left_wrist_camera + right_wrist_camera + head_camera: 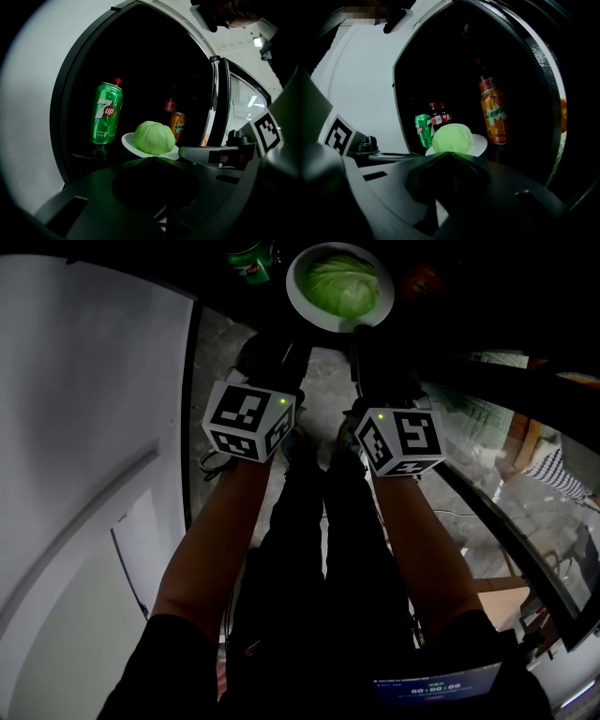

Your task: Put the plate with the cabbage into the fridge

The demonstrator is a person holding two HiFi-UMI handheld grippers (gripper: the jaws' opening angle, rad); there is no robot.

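Fridge (63, 117) stands open. Plate (296, 292) is level at its opening, betw. green can (107, 114) and orange bottle (493, 117). It is round, w/o long axis. Cabbage (342, 282) on it, dome up. L gripper (153, 161) and R gripper (450, 157) both pinch plate rim.

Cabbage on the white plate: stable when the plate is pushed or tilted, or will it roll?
Likely to roll: the cabbage is a rounded dome lying loose on a shallow plate with hardly any lip. It covers most of the plate, so probably heavy for it; a tilt may shift it toward the rim. Its smooth leaves look low-friction.
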